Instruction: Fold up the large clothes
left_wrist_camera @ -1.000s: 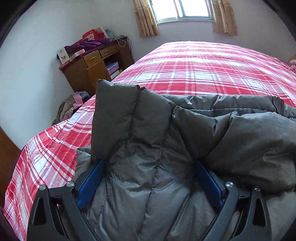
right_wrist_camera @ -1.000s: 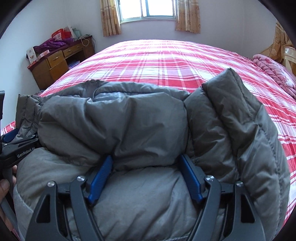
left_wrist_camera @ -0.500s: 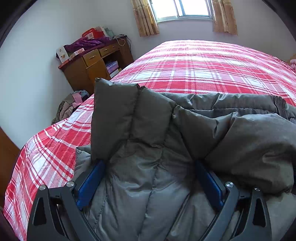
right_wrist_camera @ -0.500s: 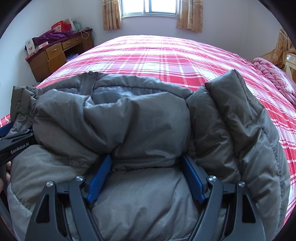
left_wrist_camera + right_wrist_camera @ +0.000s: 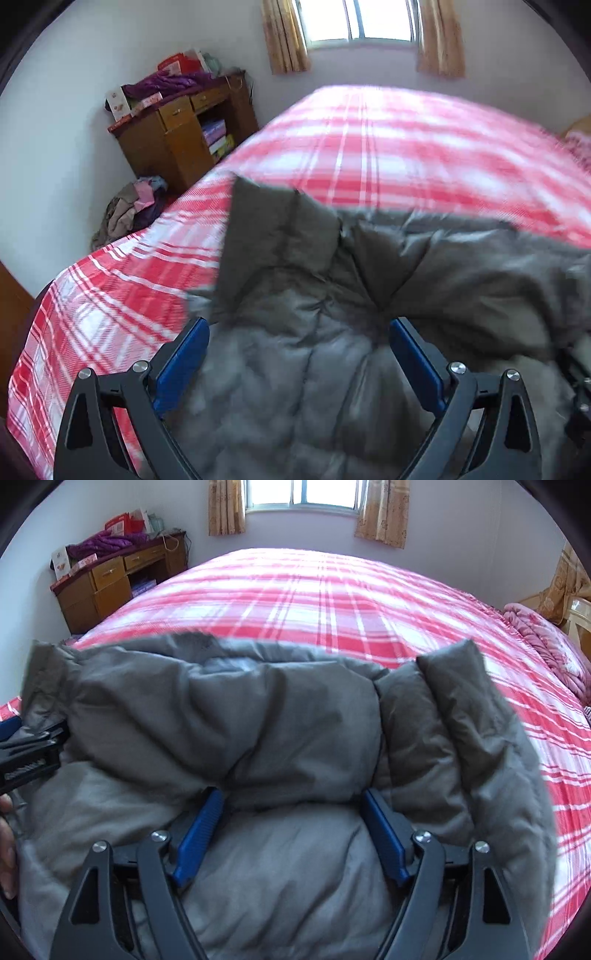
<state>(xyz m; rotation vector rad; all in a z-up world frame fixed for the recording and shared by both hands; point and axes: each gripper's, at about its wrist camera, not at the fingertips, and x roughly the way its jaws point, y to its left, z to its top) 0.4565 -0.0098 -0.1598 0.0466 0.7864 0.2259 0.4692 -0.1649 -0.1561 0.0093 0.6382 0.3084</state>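
Item: grey jacket (image 5: 229, 723), puffy, bunched at the near edge of the bed (image 5: 332, 602). Right gripper (image 5: 291, 827) wide, pads pressed into a thick fold, apparently to carry it over. Left gripper (image 5: 295, 354) spread about quilted padding; whether its pads (image 5: 183, 360) pinched could not be told. Both held the near hem, judged mid-fold. Room: plaid cover bare beyond the jacket to the far edge; desk (image 5: 177, 136) and clothes heap (image 5: 129, 210) left, off the bed.

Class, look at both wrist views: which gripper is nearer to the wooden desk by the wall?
Left. The left gripper works the jacket's desk-side end; the right gripper is at the jacket's other end, farther from it.
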